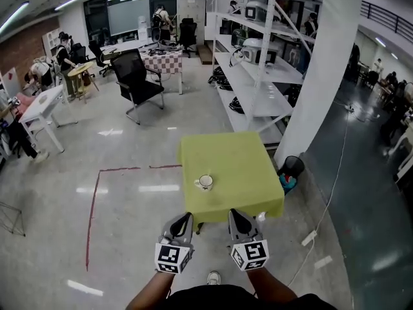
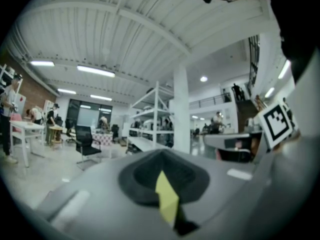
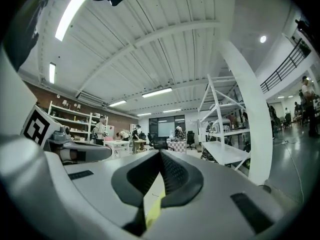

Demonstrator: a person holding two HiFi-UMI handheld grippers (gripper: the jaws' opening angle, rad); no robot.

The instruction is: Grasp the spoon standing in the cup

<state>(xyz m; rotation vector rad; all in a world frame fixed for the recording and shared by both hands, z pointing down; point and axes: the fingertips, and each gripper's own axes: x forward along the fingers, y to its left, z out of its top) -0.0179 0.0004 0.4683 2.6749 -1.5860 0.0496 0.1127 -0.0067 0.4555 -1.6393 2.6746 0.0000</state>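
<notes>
While both grippers are held low in front of the person, the cup [image 1: 204, 182] is seen standing on the table [image 1: 226, 150], which is covered in yellow-green. The cup is placed in the left half of the tabletop, nearer the near edge than the far one, with its handle turned toward the left edge. The spoon is not made out clearly at this size; only the cup's pale rim and a darker inside are shown.

The left gripper [image 1: 186, 217] is held just over the near edge of the table, toward the near left corner, and the right gripper [image 1: 233, 213] is held beside it over the same edge. Both are kept apart from the cup. In the left gripper view the jaws are seen brought together at their tips, with nothing held between them; only a sliver of the yellow-green surface is seen through the gap behind the tips. In the right gripper view the jaws are likewise closed on nothing.

Beyond the far edge, a black office chair [image 1: 139, 76] is seen on the floor, and a white shelving rack [image 1: 258, 63] is set beside a white pillar [image 1: 322, 70].
</notes>
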